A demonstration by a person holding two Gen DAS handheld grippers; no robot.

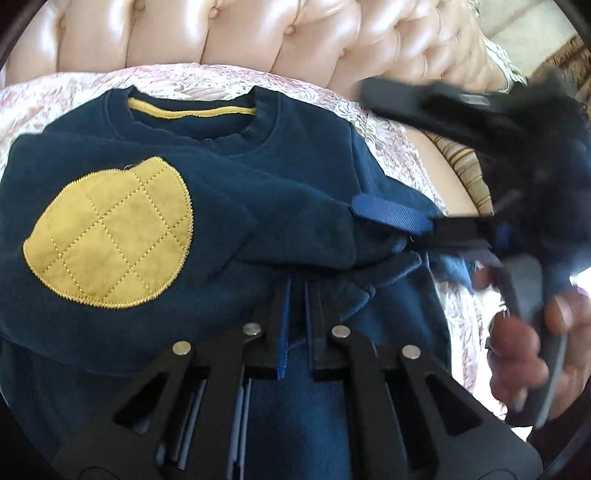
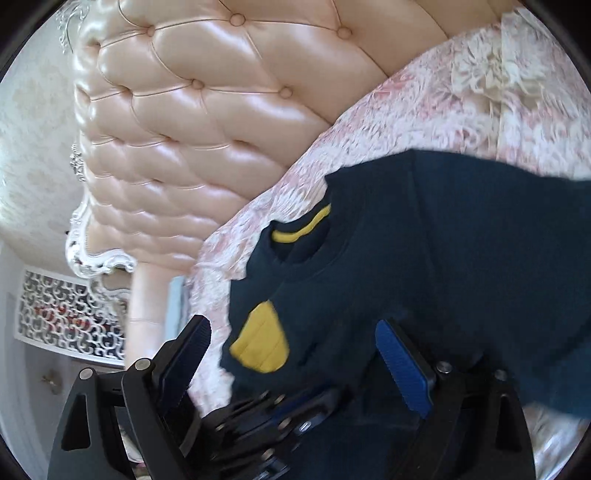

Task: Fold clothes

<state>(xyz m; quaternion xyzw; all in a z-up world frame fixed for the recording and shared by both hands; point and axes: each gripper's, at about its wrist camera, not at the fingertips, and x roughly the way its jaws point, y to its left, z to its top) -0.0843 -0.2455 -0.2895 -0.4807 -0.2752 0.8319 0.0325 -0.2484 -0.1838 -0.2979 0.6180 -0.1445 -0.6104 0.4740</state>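
Navy sweater [image 1: 288, 177] on the floral bedspread [image 1: 55, 96], both grippers at its edge

The sweater lies neck toward the tufted headboard [image 1: 236, 33], a sleeve with a yellow quilted patch [image 1: 110, 236] folded across its chest; the left gripper [image 1: 297, 291] has its fingers drawn narrow, pinching a fold of navy cloth; the right gripper [image 2: 291, 339] stands wide apart over the sweater's near edge, gripping nothing; a hand [image 1: 532, 332] holds its handle.
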